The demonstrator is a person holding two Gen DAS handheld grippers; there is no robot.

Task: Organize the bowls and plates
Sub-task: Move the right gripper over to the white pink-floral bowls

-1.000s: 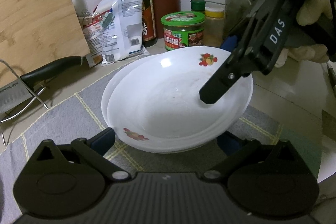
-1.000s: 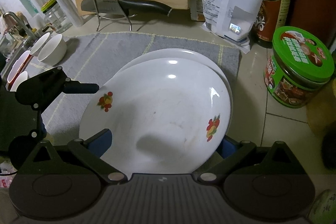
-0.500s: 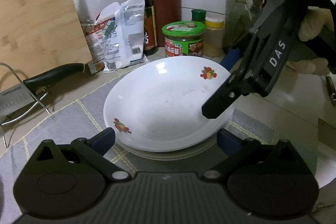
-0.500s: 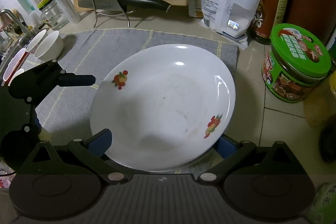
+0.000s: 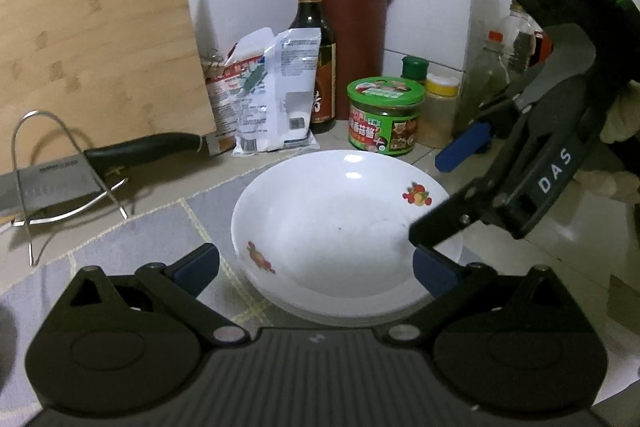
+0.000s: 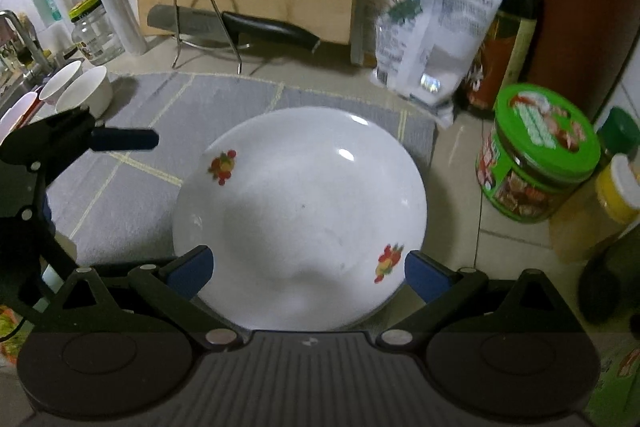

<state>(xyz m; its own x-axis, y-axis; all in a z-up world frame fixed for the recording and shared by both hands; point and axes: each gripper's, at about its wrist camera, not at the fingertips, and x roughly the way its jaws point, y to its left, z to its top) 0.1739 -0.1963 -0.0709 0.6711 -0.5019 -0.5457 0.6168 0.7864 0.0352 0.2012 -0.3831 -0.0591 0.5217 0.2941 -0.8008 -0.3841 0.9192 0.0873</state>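
Observation:
Two white plates with fruit decals sit stacked on the grey mat (image 5: pixel 132 247). The top plate (image 5: pixel 340 227) (image 6: pixel 300 211) covers the lower one, of which only a rim (image 5: pixel 340 319) shows. My left gripper (image 5: pixel 316 269) is open at the stack's near edge, holding nothing. My right gripper (image 6: pixel 308 271) is open too, its fingers spread wider than the plate's near rim. In the left wrist view the right gripper (image 5: pixel 428 199) hangs over the plate's right edge. Small white bowls (image 6: pixel 84 91) stand at the mat's far left.
A cleaver (image 5: pixel 100 163) rests in a wire rack before a wooden cutting board (image 5: pixel 92 59). Behind the plates stand snack bags (image 5: pixel 276 95), a sauce bottle (image 5: pixel 314 47), a knife block (image 5: pixel 356 39), a green-lidded tin (image 5: pixel 384 115) and spice jars (image 5: pixel 440 107).
The top plate slid from an offset position to sit squarely on the lower plate. Both grippers then drew back and up from the stack.

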